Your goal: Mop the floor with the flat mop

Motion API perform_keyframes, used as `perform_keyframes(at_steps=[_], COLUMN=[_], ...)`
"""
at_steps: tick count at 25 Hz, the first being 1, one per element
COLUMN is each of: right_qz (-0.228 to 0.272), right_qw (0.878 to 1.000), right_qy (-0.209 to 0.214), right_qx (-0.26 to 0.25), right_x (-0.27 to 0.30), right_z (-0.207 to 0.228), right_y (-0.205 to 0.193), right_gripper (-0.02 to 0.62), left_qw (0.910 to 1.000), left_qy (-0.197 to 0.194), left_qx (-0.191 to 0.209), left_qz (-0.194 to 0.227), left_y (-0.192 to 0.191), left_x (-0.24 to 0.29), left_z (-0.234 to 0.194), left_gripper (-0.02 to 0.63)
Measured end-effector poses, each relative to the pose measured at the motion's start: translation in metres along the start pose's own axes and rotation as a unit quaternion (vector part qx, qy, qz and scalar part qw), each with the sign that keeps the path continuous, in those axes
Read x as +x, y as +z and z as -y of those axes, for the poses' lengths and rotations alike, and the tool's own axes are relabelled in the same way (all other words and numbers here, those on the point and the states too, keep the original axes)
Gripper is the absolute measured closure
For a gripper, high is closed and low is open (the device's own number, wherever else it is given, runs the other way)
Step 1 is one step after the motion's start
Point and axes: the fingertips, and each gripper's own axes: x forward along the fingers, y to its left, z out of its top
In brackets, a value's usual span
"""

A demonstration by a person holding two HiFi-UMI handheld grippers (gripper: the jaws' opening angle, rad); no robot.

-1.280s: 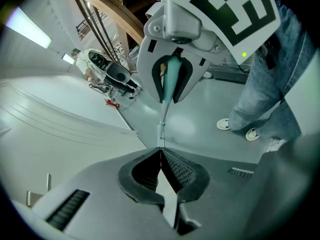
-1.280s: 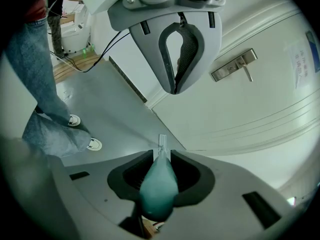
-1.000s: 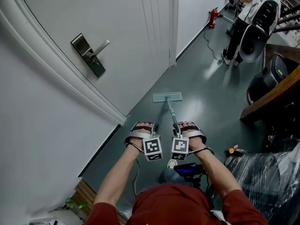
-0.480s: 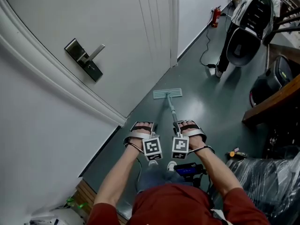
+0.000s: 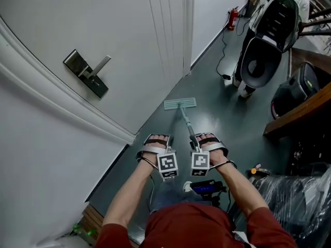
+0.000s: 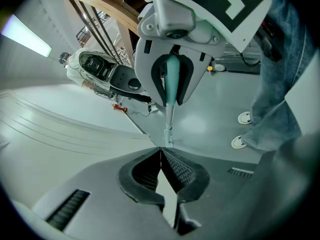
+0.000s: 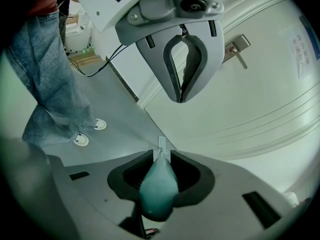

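The flat mop has a pale teal head (image 5: 180, 104) lying on the grey floor near the door's foot. Its thin handle (image 5: 187, 123) runs back to my right gripper (image 5: 196, 151), which is shut on the handle's teal grip (image 7: 159, 186). In the right gripper view the mop head (image 7: 162, 144) shows just past the jaws. My left gripper (image 5: 166, 156) sits beside the right one, facing it, shut with nothing between its pads (image 6: 161, 151). From the left gripper view I see the teal grip (image 6: 171, 81) held in the right gripper.
A white door with a lever handle (image 5: 87, 72) fills the left. At the back right stands a person in white (image 5: 264, 45), beside a cable (image 5: 225, 61) and a red extinguisher (image 5: 232, 18). A wooden table edge (image 5: 295, 112) and a plastic-wrapped bundle (image 5: 295, 190) line the right.
The person at the back right has come nearer along the corridor. The head view has shifted a little. Both grippers keep their places and the same hold on the mop.
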Motion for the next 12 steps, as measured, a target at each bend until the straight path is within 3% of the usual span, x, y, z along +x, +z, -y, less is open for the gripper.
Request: perform_keyframes(at_steps=[5, 12], right_qz=[0.002, -0.012], right_qw=[1.000, 1.000], right_qy=[-0.009, -0.004], right_qx=[-0.001, -0.006], right_x=[-0.009, 0.009], right_z=[-0.001, -0.003], right_y=[-0.004, 0.013], right_gripper=[0.477, 0.477], left_qw=[0.9999, 1.0000], left_qy=[0.002, -0.001], left_qx=[0.009, 0.000], left_qz=[-0.007, -0.003], left_y=[0.011, -0.014], left_x=[-0.009, -0.007], left_z=[0.003, 0.001], left_gripper=[0.589, 0.589])
